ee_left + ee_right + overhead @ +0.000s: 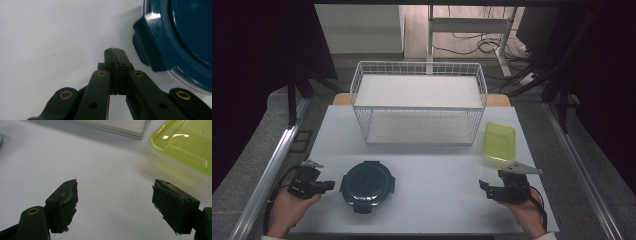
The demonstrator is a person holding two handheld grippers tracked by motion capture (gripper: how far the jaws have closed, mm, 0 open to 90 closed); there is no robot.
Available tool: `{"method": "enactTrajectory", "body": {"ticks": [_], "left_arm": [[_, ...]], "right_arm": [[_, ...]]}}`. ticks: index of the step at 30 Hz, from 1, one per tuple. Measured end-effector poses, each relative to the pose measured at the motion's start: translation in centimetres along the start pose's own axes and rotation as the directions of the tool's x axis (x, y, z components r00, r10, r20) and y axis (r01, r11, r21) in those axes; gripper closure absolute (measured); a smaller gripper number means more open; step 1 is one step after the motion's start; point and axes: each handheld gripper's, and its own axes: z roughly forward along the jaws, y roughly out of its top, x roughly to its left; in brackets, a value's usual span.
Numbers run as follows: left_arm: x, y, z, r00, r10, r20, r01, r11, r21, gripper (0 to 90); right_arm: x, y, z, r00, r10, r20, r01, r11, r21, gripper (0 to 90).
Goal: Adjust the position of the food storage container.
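A round dark blue lidded container [367,186] sits on the white table [432,170] at the front left. My left gripper [330,185] rests just left of it, jaws shut with nothing between them; in the left gripper view the container's side latch [147,47] lies to the right of my gripper [114,51]. A yellow-green rectangular lidded box [499,141] lies at the right. My right gripper [483,189] hovers in front of it, open and empty; the right gripper view puts the box [185,147] beyond my gripper [115,205], up and to the right.
A white wire two-tier rack [419,102] stands at the back middle of the table; its lower corner [125,127] is in the right gripper view. Bare tabletop lies between the two grippers. Metal rails run along both table sides.
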Motion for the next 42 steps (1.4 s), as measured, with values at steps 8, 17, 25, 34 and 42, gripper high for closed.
{"method": "enactTrajectory", "body": {"ticks": [8, 17, 25, 34, 42], "left_arm": [[-0.6, -0.1, 0.6, 0.9978, -0.006, 0.066, 0.005, 0.9998, 0.018, 90.0], [-0.9, 0.1, 0.6, 0.9966, -0.018, 0.081, 0.017, 0.9997, 0.016, 90.0], [-1.5, 0.2, 0.7, 0.9973, -0.012, 0.072, 0.011, 0.9997, 0.020, 90.0], [-2.7, 0.8, 1.2, 0.9968, 0.009, 0.079, -0.012, 0.9994, 0.032, 90.0], [-3.4, 1.2, 1.6, 0.9961, 0.018, 0.086, -0.021, 0.9992, 0.034, 90.0]], "right_arm": [[0.0, -0.1, 0.2, 1.0000, -0.003, -0.001, 0.003, 1.000, 0.009, 20.6], [0.1, -0.1, 0.2, 1.0000, -0.003, -0.001, 0.003, 1.000, 0.011, 20.6], [0.2, 0.0, 0.2, 1.0000, -0.004, -0.002, 0.004, 1.000, 0.008, 20.6], [0.2, 0.1, 0.1, 1.0000, -0.004, -0.002, 0.004, 1.000, 0.003, 20.6], [0.2, 0.1, 0.1, 1.0000, -0.003, -0.005, 0.003, 1.000, 0.001, 20.6]]}}
